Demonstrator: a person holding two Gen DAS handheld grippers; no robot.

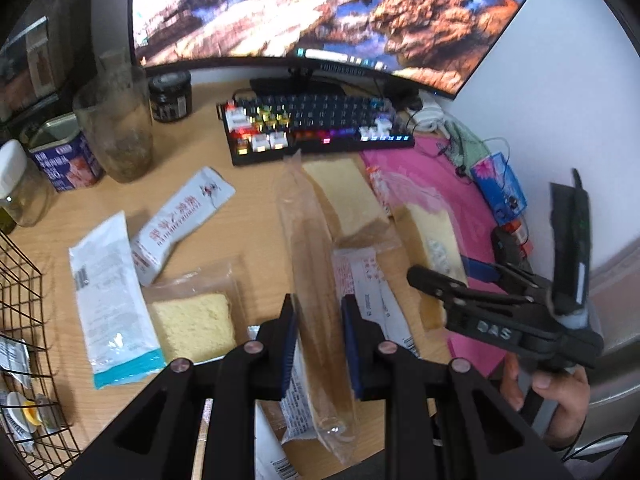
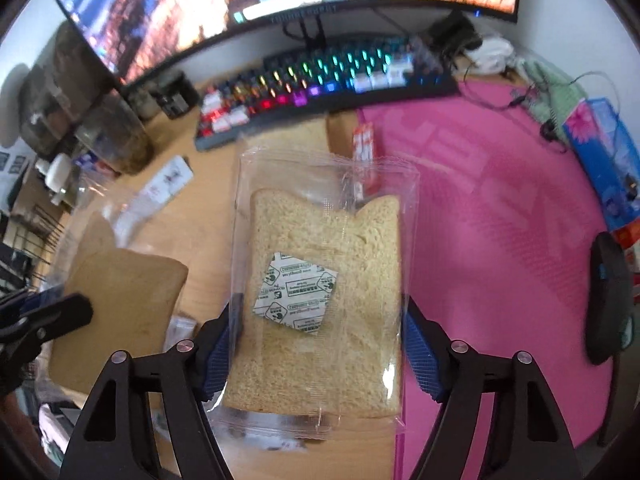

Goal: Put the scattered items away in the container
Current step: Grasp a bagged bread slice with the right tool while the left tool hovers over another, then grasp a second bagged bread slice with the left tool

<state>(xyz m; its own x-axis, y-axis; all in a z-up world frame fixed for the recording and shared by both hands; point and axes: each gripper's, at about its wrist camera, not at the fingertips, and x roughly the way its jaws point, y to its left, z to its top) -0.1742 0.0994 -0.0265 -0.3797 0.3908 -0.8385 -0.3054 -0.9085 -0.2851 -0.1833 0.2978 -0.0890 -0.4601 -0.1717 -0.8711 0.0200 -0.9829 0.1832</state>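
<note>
My left gripper (image 1: 319,344) is shut on a bagged bread slice (image 1: 316,280), held edge-on above the desk. My right gripper (image 2: 320,344) is open, its fingers on either side of another bagged bread slice (image 2: 328,280) with a white sachet inside, lying at the edge of the pink mat (image 2: 500,208). The right gripper also shows in the left wrist view (image 1: 448,276). More bagged slices (image 1: 192,324) (image 1: 344,196) and white packets (image 1: 112,304) (image 1: 180,220) lie on the wooden desk. A black wire basket (image 1: 24,320) stands at the left edge with small packets in it.
A keyboard (image 1: 316,128) and a monitor (image 1: 320,12) stand at the back. Jars, a tin (image 1: 64,156) and a glass container (image 1: 116,136) stand at back left. A blue tissue box (image 2: 604,152) and a black mouse (image 2: 610,300) lie on the right.
</note>
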